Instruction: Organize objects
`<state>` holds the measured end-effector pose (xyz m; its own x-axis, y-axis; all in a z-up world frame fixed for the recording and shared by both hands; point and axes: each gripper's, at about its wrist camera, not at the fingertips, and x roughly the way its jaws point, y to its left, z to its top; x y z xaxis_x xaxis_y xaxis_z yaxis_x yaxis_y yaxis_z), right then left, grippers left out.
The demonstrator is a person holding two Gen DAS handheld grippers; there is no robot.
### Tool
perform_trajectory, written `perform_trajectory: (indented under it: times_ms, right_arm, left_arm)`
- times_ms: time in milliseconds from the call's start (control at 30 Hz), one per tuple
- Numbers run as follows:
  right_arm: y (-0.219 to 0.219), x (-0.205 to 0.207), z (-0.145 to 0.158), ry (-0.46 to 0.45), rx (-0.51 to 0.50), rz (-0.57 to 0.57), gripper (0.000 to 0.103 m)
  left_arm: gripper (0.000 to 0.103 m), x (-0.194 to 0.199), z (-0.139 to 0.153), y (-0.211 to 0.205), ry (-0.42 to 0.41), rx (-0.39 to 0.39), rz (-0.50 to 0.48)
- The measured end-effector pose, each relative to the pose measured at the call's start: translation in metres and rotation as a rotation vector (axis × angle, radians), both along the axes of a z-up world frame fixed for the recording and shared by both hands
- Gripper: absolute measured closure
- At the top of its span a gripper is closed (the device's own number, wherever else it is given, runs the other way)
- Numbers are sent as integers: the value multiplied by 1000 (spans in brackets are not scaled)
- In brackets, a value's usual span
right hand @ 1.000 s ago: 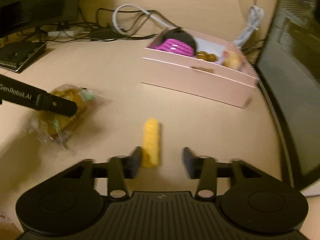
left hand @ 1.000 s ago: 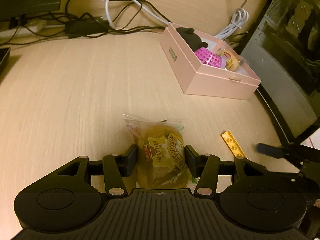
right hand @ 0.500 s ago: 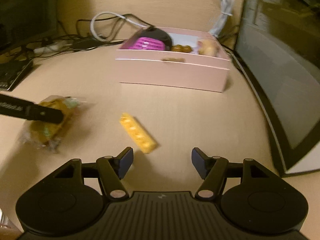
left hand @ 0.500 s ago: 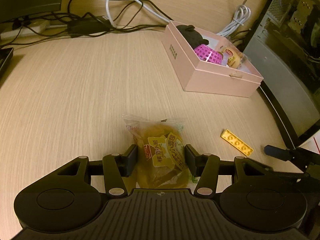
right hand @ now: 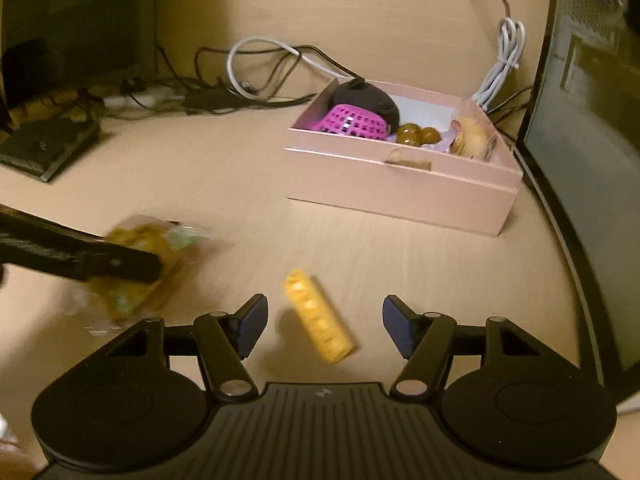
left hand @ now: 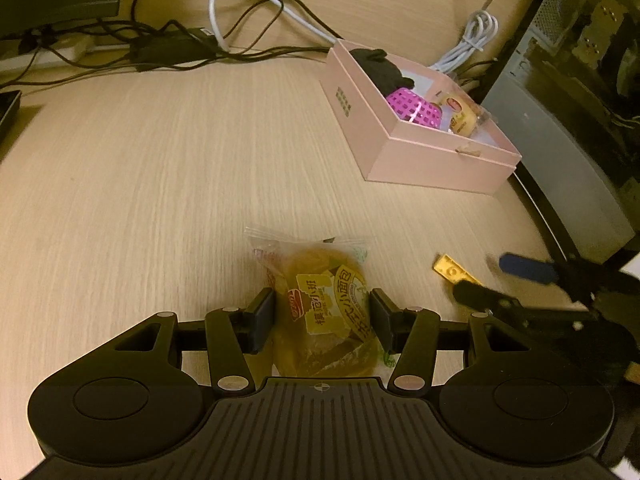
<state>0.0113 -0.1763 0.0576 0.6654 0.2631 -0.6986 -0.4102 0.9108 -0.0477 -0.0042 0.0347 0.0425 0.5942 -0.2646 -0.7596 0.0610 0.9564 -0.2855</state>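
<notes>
My left gripper (left hand: 322, 316) is shut on a wrapped bread bun (left hand: 328, 308) at the near middle of the wooden desk; the bun also shows in the right wrist view (right hand: 136, 264). My right gripper (right hand: 324, 326) is open, its fingers on either side of a yellow toy brick (right hand: 318, 320) that lies on the desk. The brick also shows in the left wrist view (left hand: 452, 270). An open pink box (left hand: 420, 160) stands at the back right, holding a black mouse (right hand: 364, 100), a pink mesh basket (right hand: 352, 122), brown balls and a wrapped snack (right hand: 472, 138).
A tangle of cables and a power strip (left hand: 172, 40) runs along the back of the desk. A dark computer case (left hand: 580, 100) stands at the right edge. A monitor (right hand: 72, 24) and a flat black device (right hand: 48, 144) are at the back left.
My right gripper has moved forward so that the yellow brick now lies between its open fingers. My left gripper has stayed shut on the bun.
</notes>
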Motion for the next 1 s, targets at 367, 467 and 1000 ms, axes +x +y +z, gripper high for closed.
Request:
perform_trajectory:
  times_ms: [367,467,1000]
  right_arm:
    - [9,8,0,48,-73,105,87]
    - [2,8,6,52,-43,90,87]
    - [-68,3,32,28,65,-58,87]
  left_arm:
    - [47,0,-1,-4,-5,18,-10]
    - [47,0,-1,-5,-1,23,-8]
    - [48,38,54,-31,-99,-95,-104]
